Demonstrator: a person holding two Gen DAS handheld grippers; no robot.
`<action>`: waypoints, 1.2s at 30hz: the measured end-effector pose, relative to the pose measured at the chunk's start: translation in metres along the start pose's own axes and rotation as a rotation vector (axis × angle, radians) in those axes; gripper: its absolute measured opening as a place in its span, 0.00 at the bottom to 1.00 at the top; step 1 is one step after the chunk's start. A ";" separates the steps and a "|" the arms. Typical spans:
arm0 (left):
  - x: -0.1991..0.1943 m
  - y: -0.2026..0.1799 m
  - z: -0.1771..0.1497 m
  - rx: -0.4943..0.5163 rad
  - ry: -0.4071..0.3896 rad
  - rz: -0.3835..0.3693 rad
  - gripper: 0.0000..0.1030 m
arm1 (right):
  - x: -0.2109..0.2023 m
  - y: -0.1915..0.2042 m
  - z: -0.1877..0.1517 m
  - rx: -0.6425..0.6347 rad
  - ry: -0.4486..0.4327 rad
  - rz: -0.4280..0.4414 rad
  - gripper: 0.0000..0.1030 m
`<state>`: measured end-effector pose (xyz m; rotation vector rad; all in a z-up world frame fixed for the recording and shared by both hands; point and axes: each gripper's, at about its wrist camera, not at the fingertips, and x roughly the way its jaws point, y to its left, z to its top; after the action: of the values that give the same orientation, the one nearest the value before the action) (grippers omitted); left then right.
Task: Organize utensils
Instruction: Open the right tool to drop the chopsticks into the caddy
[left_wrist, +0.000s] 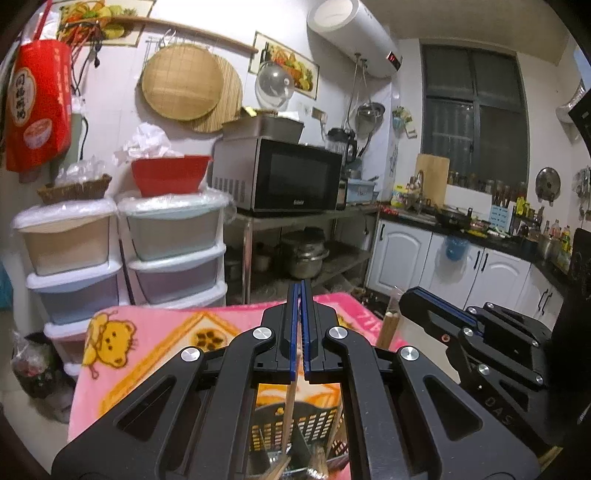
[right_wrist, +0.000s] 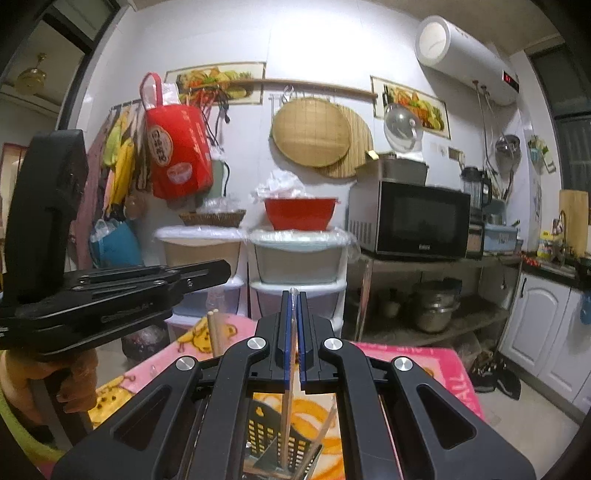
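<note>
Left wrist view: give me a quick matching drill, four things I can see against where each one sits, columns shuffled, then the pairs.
Things:
1. red basin
2. microwave
3. wicker basket
4. black slotted basket

Places:
A. on the steel rack
B. on the pink cloth, below the left hand-held gripper
C. on top of the left drawer stack
D. on top of the right drawer stack

Pairs: 1-D, 2-A, 3-C, 4-B
</note>
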<state>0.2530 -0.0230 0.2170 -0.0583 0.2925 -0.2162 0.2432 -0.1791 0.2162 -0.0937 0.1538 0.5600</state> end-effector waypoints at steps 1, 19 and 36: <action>0.002 0.000 -0.003 0.001 0.008 0.001 0.01 | 0.002 0.000 -0.003 0.003 0.006 0.000 0.03; 0.029 0.015 -0.051 -0.043 0.115 -0.007 0.01 | 0.022 -0.005 -0.049 0.093 0.111 -0.018 0.03; 0.018 0.025 -0.069 -0.079 0.141 -0.007 0.12 | 0.001 -0.009 -0.070 0.148 0.150 -0.039 0.38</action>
<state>0.2547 -0.0043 0.1434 -0.1221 0.4415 -0.2163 0.2411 -0.1955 0.1473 0.0057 0.3383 0.5007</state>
